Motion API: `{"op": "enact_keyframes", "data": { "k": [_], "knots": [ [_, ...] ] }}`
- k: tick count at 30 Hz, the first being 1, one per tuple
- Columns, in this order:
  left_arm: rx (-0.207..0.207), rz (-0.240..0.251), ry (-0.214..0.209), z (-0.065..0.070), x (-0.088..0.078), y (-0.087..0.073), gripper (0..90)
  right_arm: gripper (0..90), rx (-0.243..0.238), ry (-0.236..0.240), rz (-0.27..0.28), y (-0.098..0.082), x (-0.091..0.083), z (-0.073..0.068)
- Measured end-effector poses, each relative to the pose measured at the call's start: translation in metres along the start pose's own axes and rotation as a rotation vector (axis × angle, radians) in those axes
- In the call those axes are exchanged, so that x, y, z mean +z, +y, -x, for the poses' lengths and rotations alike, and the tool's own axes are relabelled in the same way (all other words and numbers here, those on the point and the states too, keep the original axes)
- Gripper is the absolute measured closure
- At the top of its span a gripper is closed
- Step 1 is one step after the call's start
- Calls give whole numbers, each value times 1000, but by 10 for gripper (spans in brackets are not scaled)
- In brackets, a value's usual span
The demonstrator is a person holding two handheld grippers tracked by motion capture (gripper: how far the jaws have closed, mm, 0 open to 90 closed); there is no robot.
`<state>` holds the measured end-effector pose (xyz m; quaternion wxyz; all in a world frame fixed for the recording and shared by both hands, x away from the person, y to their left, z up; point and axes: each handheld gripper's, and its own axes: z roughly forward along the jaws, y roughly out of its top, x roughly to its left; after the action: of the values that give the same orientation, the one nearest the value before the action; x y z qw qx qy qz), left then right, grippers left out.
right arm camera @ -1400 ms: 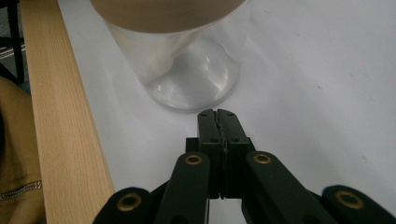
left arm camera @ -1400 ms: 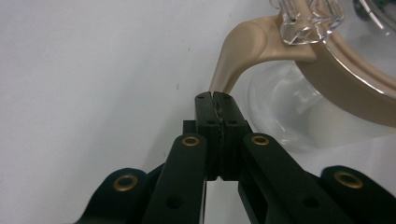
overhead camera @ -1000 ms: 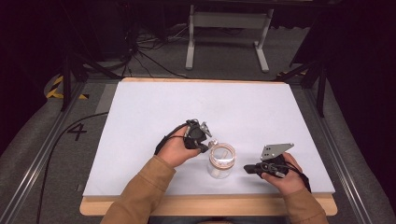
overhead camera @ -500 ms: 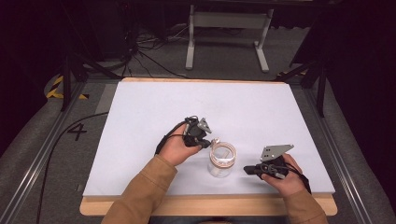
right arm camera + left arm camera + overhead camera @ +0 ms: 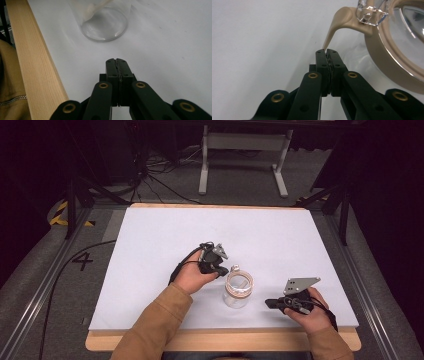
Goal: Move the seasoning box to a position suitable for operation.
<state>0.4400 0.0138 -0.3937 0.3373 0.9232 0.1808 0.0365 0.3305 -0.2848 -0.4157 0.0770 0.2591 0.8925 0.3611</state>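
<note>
A clear glass jar [image 5: 239,288] with a tan lid ring stands at the table's front middle. In the left gripper view the ring [image 5: 384,57] has a curved tan tab [image 5: 337,22] and a clear clasp. My left gripper [image 5: 223,269] is at the jar's left rim. Its jaws [image 5: 327,51] are shut, and the tab's tip ends right at them. I cannot tell whether it is pinched. My right gripper [image 5: 270,303] rests low to the right of the jar, pointing at it. It is shut [image 5: 116,60] on nothing, a short way from the jar's base [image 5: 105,25].
The white table top [image 5: 150,245] has a wooden front edge [image 5: 32,62] close beside my right gripper. A tan sleeve [image 5: 155,325] reaches in from the bottom left. Metal stand legs [image 5: 240,150] and cables lie on the floor beyond the table.
</note>
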Motion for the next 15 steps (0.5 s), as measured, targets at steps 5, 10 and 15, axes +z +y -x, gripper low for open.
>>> {"op": "enact_keyframes", "data": {
  "k": [5,10,15],
  "knots": [
    [-6,30,13,0,-13,2,893,900,0,-5,34,1,-3,-1],
    [-41,155,10,4,-31,7,892,900,12,-17,50,0,-6,0],
    [-60,272,3,9,-37,9,892,900,22,-30,57,0,-6,0]
  ]
}}
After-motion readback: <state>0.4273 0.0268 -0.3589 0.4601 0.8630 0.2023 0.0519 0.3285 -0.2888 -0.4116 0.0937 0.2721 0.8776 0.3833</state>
